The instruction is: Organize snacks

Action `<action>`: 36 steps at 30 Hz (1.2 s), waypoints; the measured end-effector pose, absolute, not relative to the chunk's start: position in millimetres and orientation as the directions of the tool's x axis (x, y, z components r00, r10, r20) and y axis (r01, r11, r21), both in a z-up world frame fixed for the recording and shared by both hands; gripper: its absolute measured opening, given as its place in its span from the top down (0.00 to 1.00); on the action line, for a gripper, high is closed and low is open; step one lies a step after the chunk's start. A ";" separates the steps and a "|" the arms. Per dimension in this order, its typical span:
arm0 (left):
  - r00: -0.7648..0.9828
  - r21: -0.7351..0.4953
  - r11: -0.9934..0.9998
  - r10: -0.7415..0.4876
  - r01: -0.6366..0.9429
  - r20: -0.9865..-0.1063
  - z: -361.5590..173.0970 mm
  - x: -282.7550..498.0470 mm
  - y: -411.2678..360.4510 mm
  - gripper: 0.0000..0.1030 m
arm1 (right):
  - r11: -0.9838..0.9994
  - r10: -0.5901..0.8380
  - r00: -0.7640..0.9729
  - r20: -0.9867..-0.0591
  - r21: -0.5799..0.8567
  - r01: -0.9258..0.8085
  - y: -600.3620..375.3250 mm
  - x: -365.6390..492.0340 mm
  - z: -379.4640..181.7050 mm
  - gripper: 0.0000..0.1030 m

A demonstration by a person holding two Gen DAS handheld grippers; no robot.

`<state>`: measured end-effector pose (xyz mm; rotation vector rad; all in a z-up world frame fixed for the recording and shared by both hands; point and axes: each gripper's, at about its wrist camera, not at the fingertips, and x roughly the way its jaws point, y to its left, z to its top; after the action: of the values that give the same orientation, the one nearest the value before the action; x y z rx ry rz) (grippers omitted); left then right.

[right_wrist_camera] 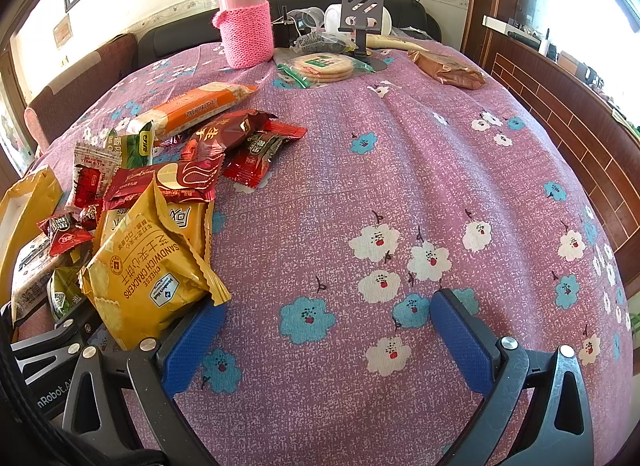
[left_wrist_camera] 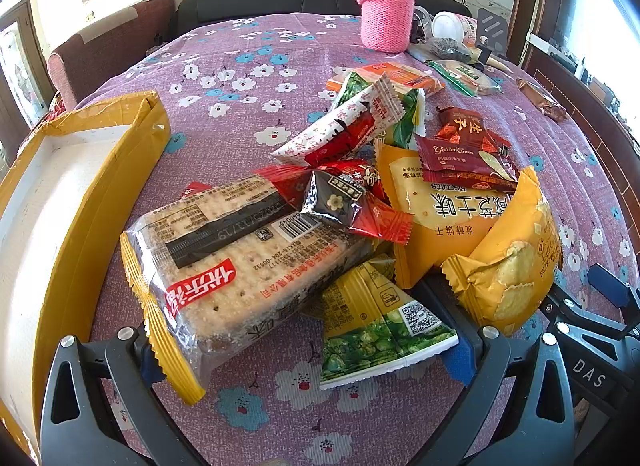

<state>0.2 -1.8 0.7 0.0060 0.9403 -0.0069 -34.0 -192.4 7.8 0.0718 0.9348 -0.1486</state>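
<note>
left tool [left_wrist_camera: 308,350]: spread wide, empty, straddling the near end of the snack pile
right tool [right_wrist_camera: 328,330]: spread wide, empty, over bare counter [right_wrist_camera: 400,169] right of the cracker pack
cracker pack [left_wrist_camera: 240,262]: big clear soda-cracker pack, landmark; near corner just inside left finger [left_wrist_camera: 150,362], long axis running diagonally away from left tool, toward far right
green pea packet [left_wrist_camera: 380,326]: right of cracker pack, flat, between the spread fingers, partly tucked under cracker pack
yellow sandwich crackers [right_wrist_camera: 148,278]: right of cracker pack, propped up, touching or just beside right tool's left finger [right_wrist_camera: 192,342], cannot tell which
small wrapped snacks [left_wrist_camera: 344,193]: red, dark and white pieces heaped on far end of cracker pack and beyond
yellow box [left_wrist_camera: 80,201]: left of cracker pack, just beside it, open, looks empty; likely drop spot
nearer hand: left, clearly; grip across short axis of cracker pack looks right
hidden: box cut off at frame edge, underside of pile unseen, how many snacks lie buried unclear
far items: pink flask [left_wrist_camera: 386,5], round biscuits [right_wrist_camera: 324,65], well beyond cracker pack
</note>
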 end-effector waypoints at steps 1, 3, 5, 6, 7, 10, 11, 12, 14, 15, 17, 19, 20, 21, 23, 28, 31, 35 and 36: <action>0.590 0.002 1.000 -0.004 0.009 -0.808 0.8 0.0 -1.9 0.00 | 0.987 -0.096 0.585 -0.806 -0.003 0.158 -192.5 -34.1 7.7 0.00; 0.589 0.003 1.000 -0.003 0.009 -0.808 0.7 0.2 -1.8 0.00 | 0.987 -0.096 0.585 -0.806 -0.002 0.158 -192.4 -34.0 7.8 0.00; 0.589 0.003 1.000 -0.003 0.009 -0.808 0.7 0.2 -1.8 0.00 | 0.987 -0.096 0.585 -0.806 -0.002 0.158 -192.4 -34.1 7.8 0.00; 0.589 0.003 1.000 -0.003 0.009 -0.808 0.7 0.3 -1.7 0.00 | 0.987 -0.096 0.585 -0.806 -0.003 0.158 -192.4 -34.1 7.8 0.00; 0.589 0.003 1.000 -0.003 0.009 -0.808 0.7 0.3 -1.7 0.00 | 0.987 -0.096 0.585 -0.806 -0.002 0.158 -192.5 -34.0 7.8 0.00; 0.587 0.002 1.000 -0.001 0.004 -0.809 0.6 -0.2 -1.1 0.00 | 0.987 -0.096 0.585 -0.806 -0.003 0.158 -192.4 -34.0 7.8 0.00; 0.582 0.002 1.000 0.000 0.002 -0.813 0.5 0.5 -1.1 0.00 | 0.987 -0.096 0.585 -0.806 -0.002 0.158 -192.4 -34.0 7.7 0.00; 0.575 0.002 1.000 0.001 0.001 -0.818 0.6 1.1 -0.8 0.00 | 0.987 -0.096 0.585 -0.806 -0.002 0.158 -192.4 -34.0 7.7 0.00; 0.560 0.001 1.000 -0.001 0.004 -0.829 0.0 5.5 -2.5 0.00 | 0.987 -0.096 0.585 -0.806 -0.002 0.158 -192.4 -34.0 7.7 0.00; 0.557 0.002 1.000 -0.002 0.007 -0.830 0.0 5.6 -3.2 0.00 | 0.987 -0.096 0.585 -0.806 -0.003 0.158 -192.5 -34.1 7.8 0.00; 0.554 0.004 1.000 -0.006 0.016 -0.832 0.0 4.6 -4.5 0.00 | 0.987 -0.096 0.585 -0.806 -0.002 0.158 -192.4 -34.0 7.7 0.00; 0.553 0.001 1.000 -0.013 0.026 -0.833 0.2 4.8 -5.4 0.00 | 0.987 -0.096 0.585 -0.806 -0.002 0.158 -192.4 -34.1 7.7 0.00; 0.551 -0.001 0.999 -0.019 0.033 -0.834 0.4 4.4 -5.3 0.00 | 0.987 -0.095 0.585 -0.806 -0.002 0.158 -192.4 -34.0 7.7 0.00; 0.550 -0.004 0.999 -0.025 0.038 -0.835 0.8 3.2 -5.4 0.00 | 0.987 -0.095 0.585 -0.806 -0.002 0.158 -192.4 -33.9 7.8 0.00; 0.552 -0.020 0.999 -0.035 0.033 -0.833 2.6 -4.8 -1.7 0.01 | 0.987 -0.095 0.585 -0.806 -0.002 0.158 -192.4 -34.1 7.7 0.00; 0.574 -0.137 0.989 -0.147 0.061 -0.805 20.0 -40.2 12.0 0.15 | 0.987 -0.095 0.585 -0.806 -0.002 0.159 -192.4 -34.1 7.8 0.00; 0.644 -0.210 0.974 -0.212 0.081 -0.735 48.2 -68.4 34.4 0.17 | 0.987 -0.096 0.584 -0.806 -0.002 0.158 -192.4 -34.0 7.7 0.00; 0.725 -0.243 0.968 -0.217 0.071 -0.654 86.3 -101.5 75.6 0.17 | 0.989 -0.089 0.582 -0.808 -0.004 0.145 -193.3 -34.1 7.9 0.00; 0.732 -0.252 0.966 -0.217 0.063 -0.646 91.8 -107.2 87.0 0.17 | 0.991 -0.083 0.576 -0.813 -0.005 0.135 -193.8 -34.0 8.0 0.00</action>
<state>-107.2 87.0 91.8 -0.2201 0.7352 -0.1550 -34.0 -193.8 8.0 0.0597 0.9481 -0.1277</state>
